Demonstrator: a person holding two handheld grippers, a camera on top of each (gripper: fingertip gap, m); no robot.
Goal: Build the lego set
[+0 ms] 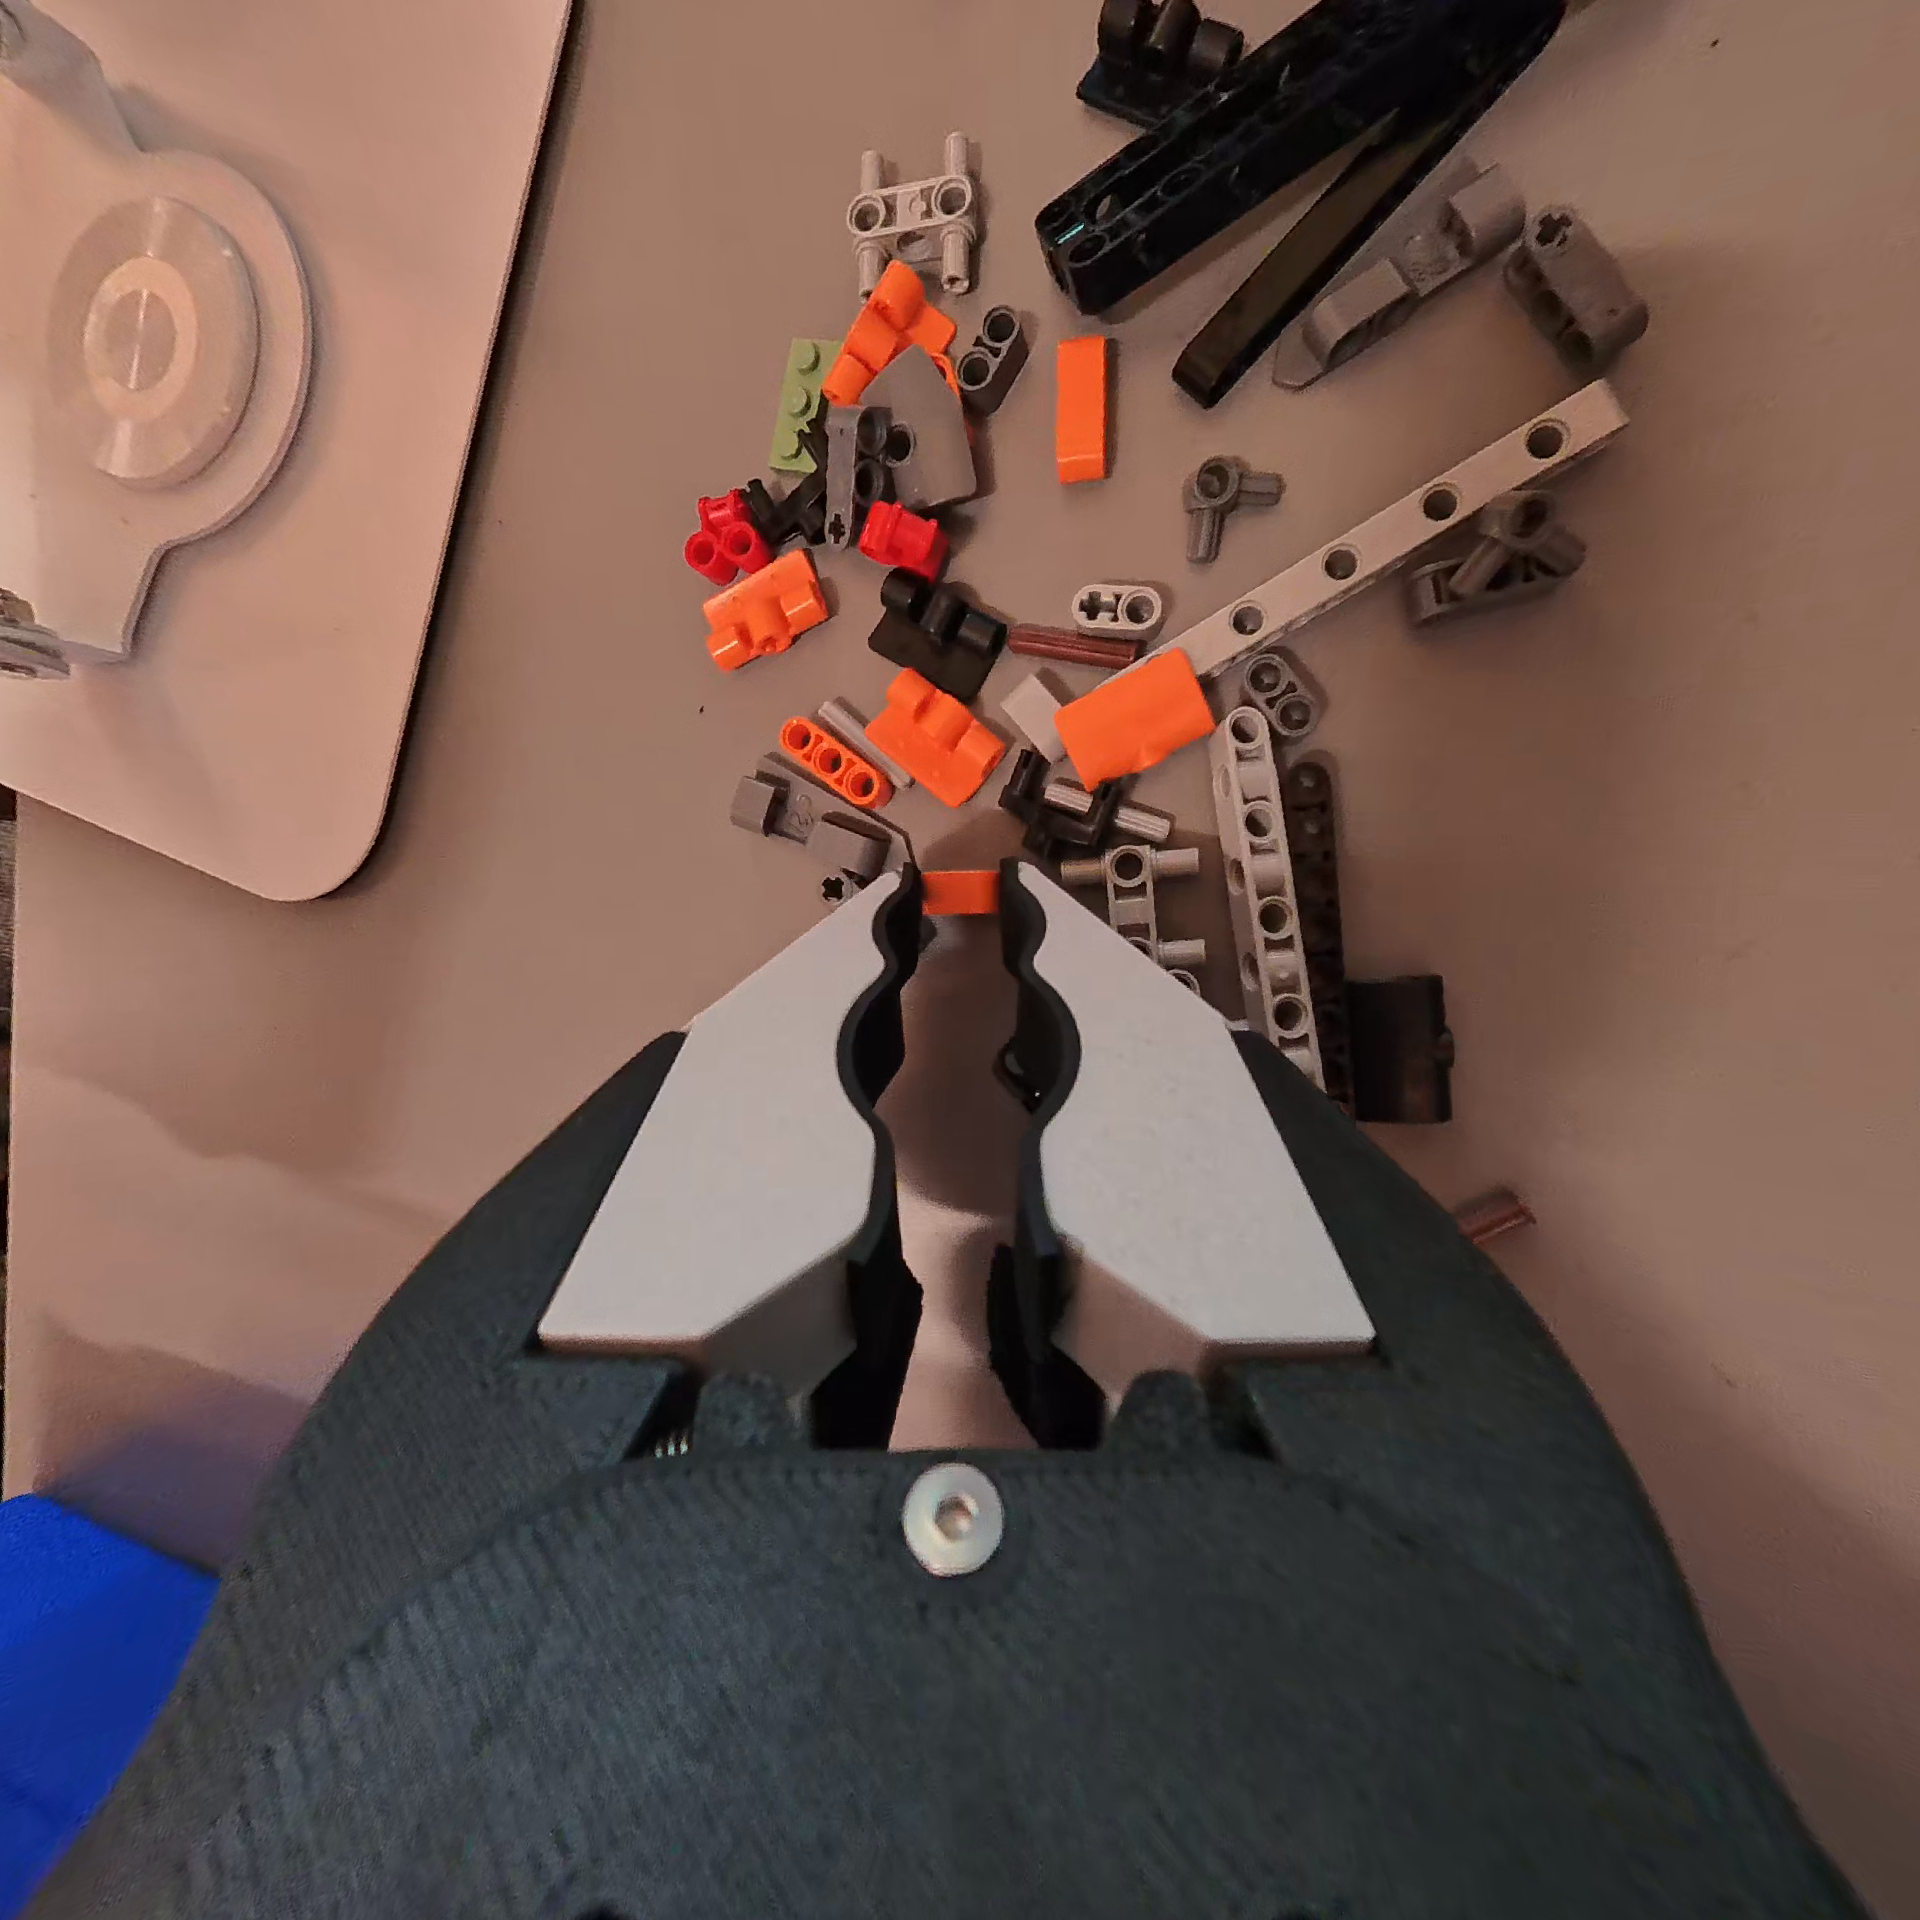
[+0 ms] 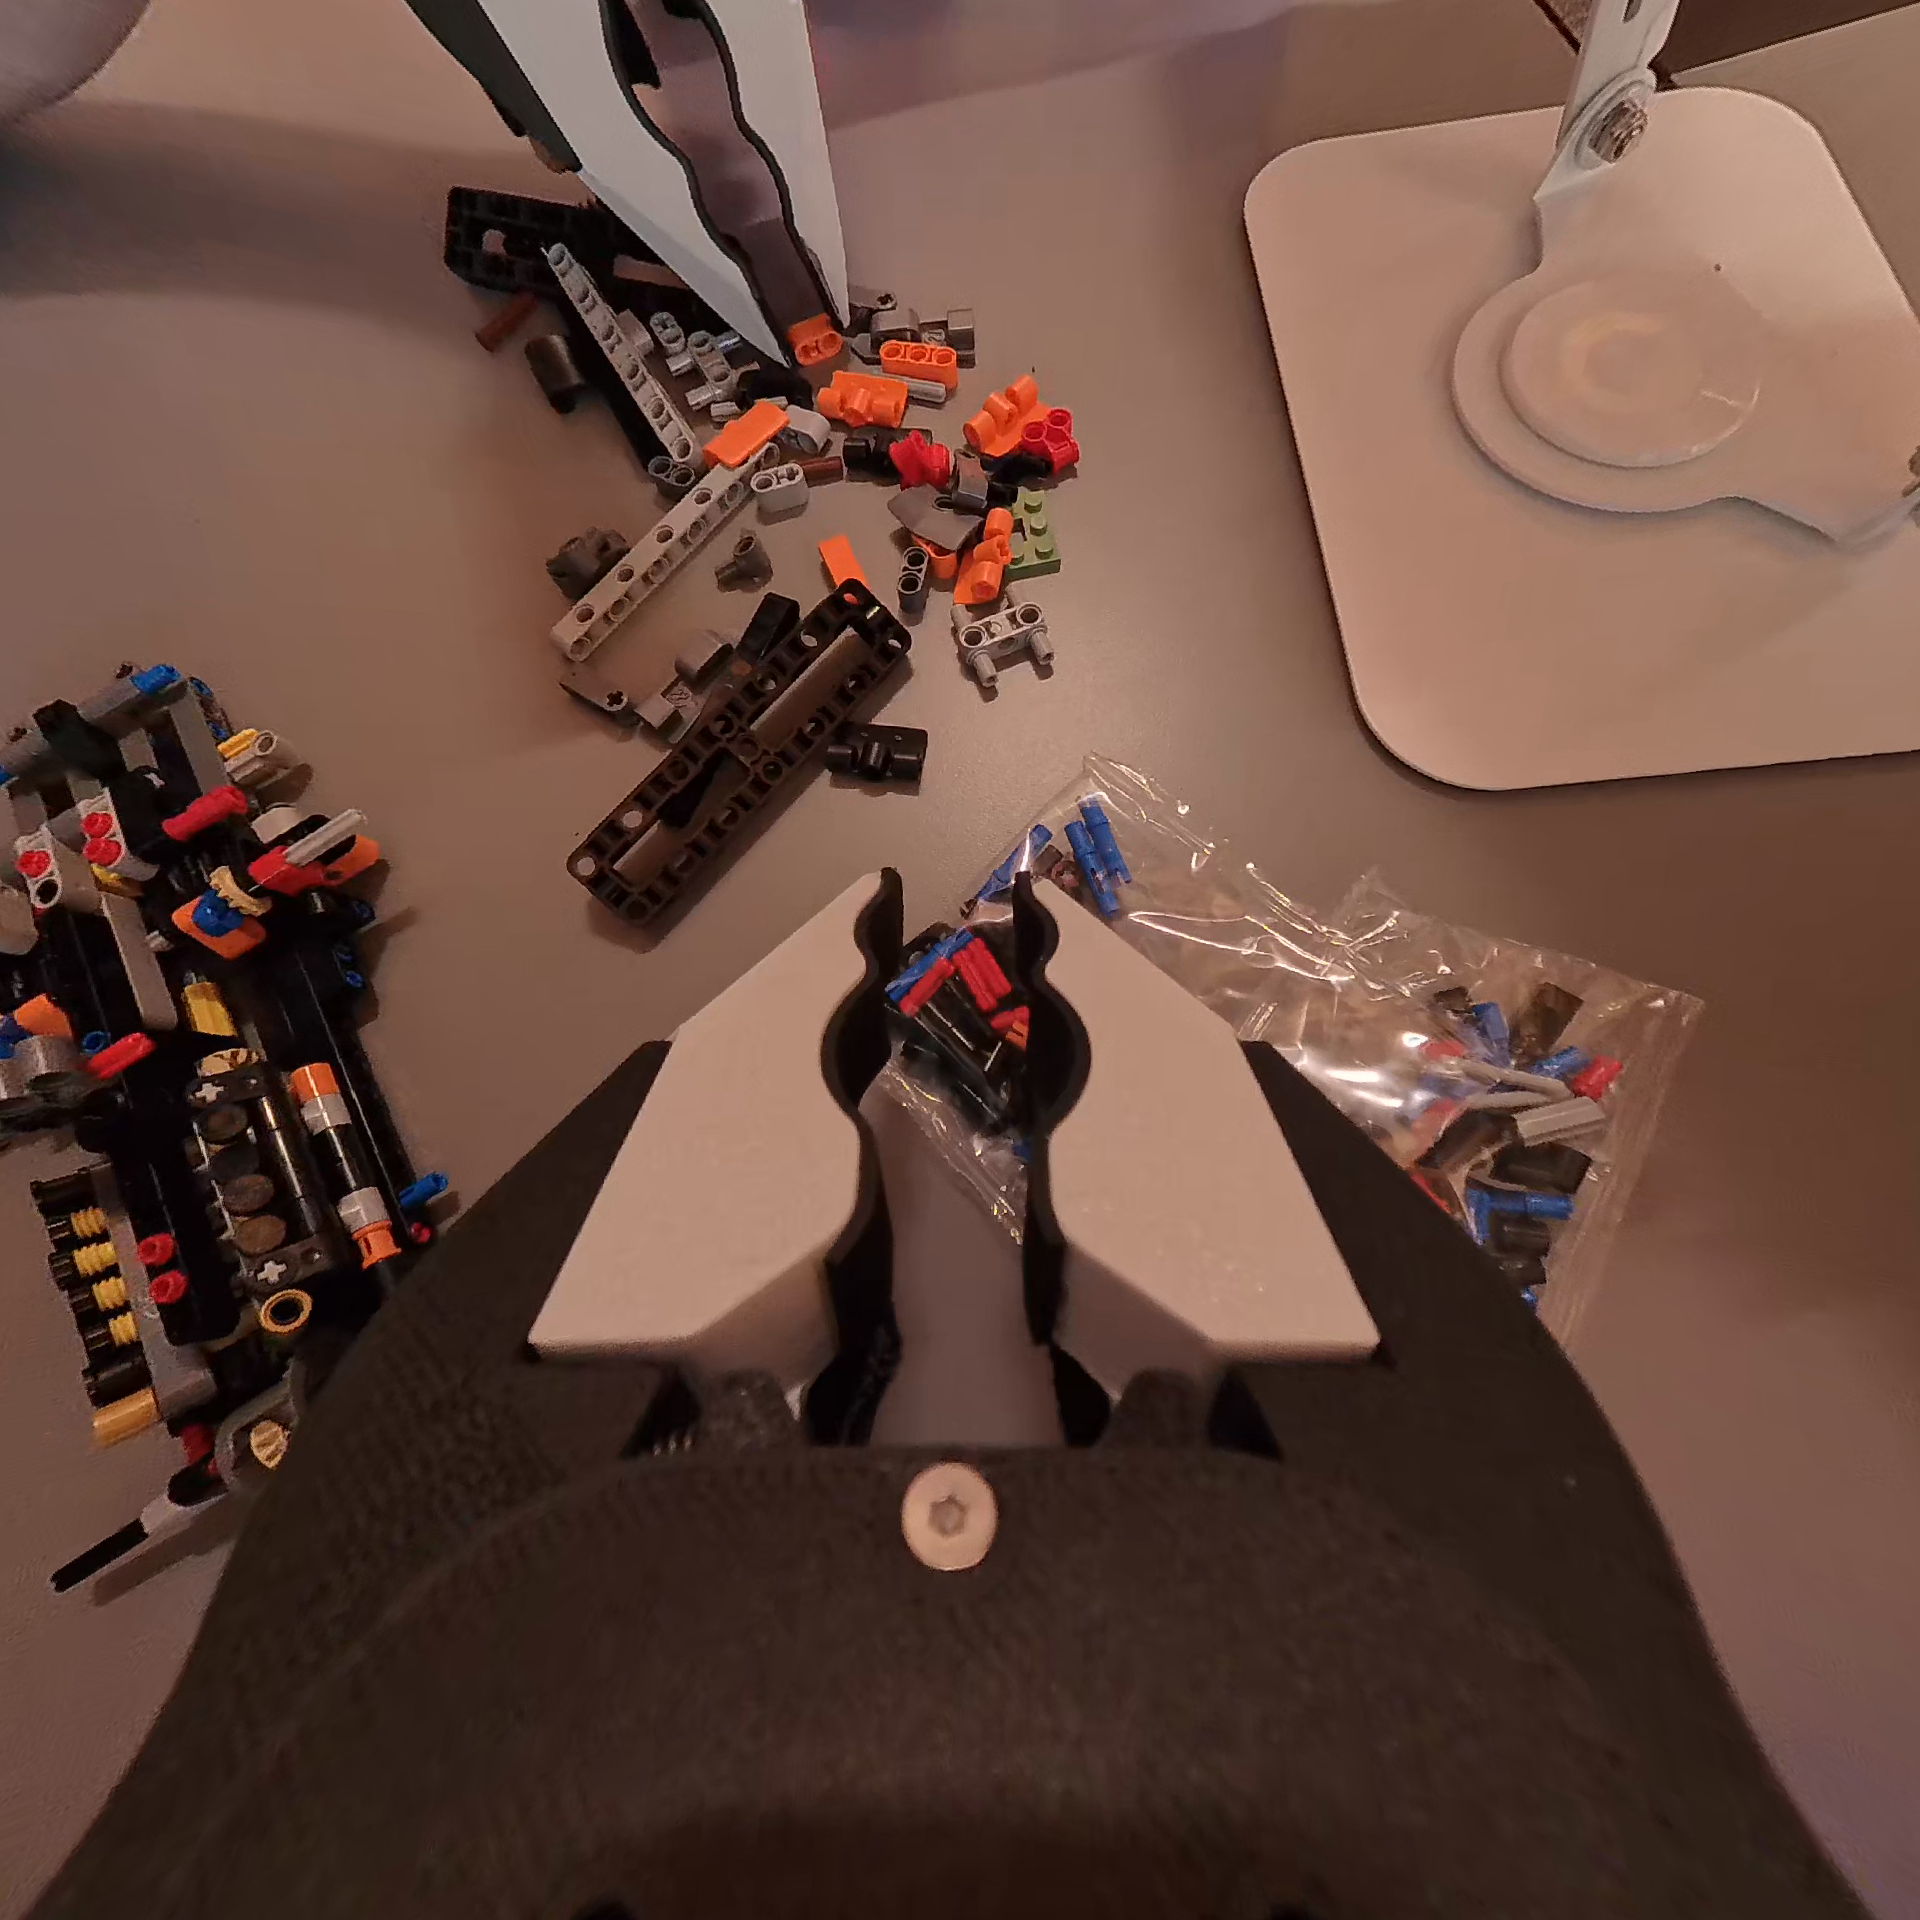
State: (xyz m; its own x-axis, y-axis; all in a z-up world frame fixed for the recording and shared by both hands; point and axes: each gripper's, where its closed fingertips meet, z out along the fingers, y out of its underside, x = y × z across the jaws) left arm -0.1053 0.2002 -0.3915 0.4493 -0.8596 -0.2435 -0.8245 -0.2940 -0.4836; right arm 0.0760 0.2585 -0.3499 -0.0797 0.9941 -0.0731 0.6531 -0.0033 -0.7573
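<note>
Left wrist view: my left tongs pinch a small orange piece at their tips, low over the loose lego pile on the worktop. Right wrist view has my right tongs narrowly parted, holding nothing, above a clear bag of pins. A half-built model lies to their left.
</note>
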